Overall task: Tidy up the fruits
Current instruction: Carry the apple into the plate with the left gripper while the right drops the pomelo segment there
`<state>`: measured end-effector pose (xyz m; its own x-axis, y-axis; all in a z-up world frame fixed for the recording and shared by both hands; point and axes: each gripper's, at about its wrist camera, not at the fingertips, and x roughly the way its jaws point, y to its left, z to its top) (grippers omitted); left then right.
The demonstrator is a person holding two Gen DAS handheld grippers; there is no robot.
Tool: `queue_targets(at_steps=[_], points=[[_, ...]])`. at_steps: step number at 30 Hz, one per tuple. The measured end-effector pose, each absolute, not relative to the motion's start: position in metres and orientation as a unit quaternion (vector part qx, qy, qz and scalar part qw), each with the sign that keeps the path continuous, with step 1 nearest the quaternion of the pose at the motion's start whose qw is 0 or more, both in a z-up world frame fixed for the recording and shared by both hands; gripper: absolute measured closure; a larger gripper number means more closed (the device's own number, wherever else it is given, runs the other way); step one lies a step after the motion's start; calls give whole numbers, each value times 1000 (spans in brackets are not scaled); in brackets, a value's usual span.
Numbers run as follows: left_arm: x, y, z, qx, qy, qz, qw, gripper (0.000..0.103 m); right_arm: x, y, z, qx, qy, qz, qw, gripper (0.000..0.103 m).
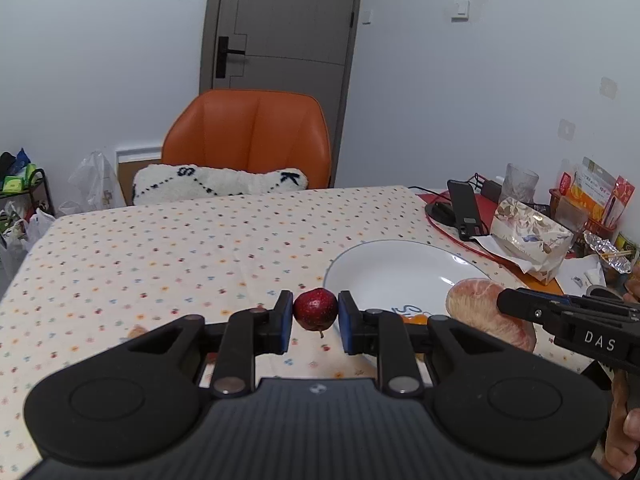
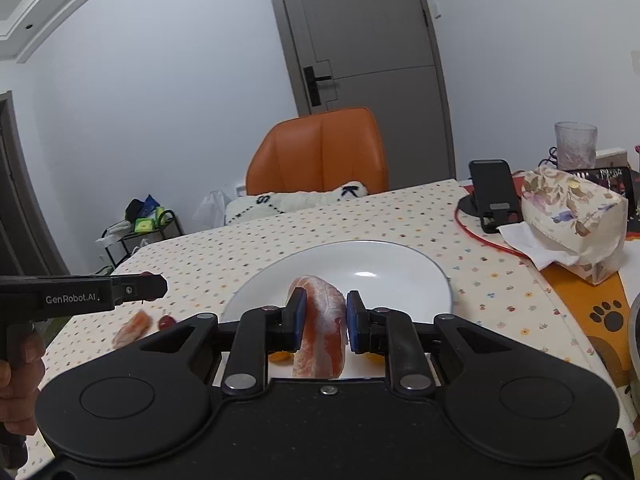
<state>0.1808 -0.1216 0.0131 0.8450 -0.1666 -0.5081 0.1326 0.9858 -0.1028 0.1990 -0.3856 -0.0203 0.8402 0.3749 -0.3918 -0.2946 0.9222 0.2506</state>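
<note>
- Left gripper [image 1: 316, 316]: clenched on a small red fruit [image 1: 315, 309], blue pads pressed to its two sides; the fruit hangs clear of the tablecloth, stem pointing down, just left of the white plate [image 1: 384, 268] at its near rim.
- Right gripper [image 2: 323, 320]: clenched on a pink peeled pomelo segment [image 2: 322, 320], held above the near part of the plate; the segment stands on end between the pads.
- Hands: part of a hand [image 2: 20, 364] grips the left tool's handle at the left edge of the right wrist view.
- Orange-coloured pieces [image 2: 279, 356]: glimpsed on the plate's near side, mostly hidden under the right gripper; kind cannot be told.
- Second pomelo segment [image 2: 132, 326]: lies on the dotted tablecloth [image 1: 160, 248] left of the plate, with another small red fruit [image 2: 166, 321] just beside it.
- White plate: on the tablecloth; its centre and far half bare.
- Floral tissue pack [image 2: 572, 216]: right of the plate, beyond it.
- Black phone stand [image 2: 494, 196]: right of the plate's far rim, a red cable near it.
- Glass tumbler [image 2: 575, 145]: behind the tissue pack.
- Orange chair [image 1: 248, 136]: beyond the plate at the table's far edge, a white cushion [image 1: 220, 184] on its seat.
- Grey door [image 1: 280, 20]: behind the chair, shut.
</note>
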Motion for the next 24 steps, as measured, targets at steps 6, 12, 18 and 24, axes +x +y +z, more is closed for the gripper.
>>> queue_targets(at_steps=[6,12,18,24], points=[[203,-135,3,-28,279,-85,956,81,218,-393,-28,104,227,173,953,84],[225,-143,-5,-30,287,-90,953,81,237,-392,-32,108,229,174,952,84],[242,-146,-11,-35,292,-90,951,81,250,-387,-35,109,231,178,950,84],[253,-150,-12,-43,295,-92,950,80,259,-385,-36,117,237,178,948,77]])
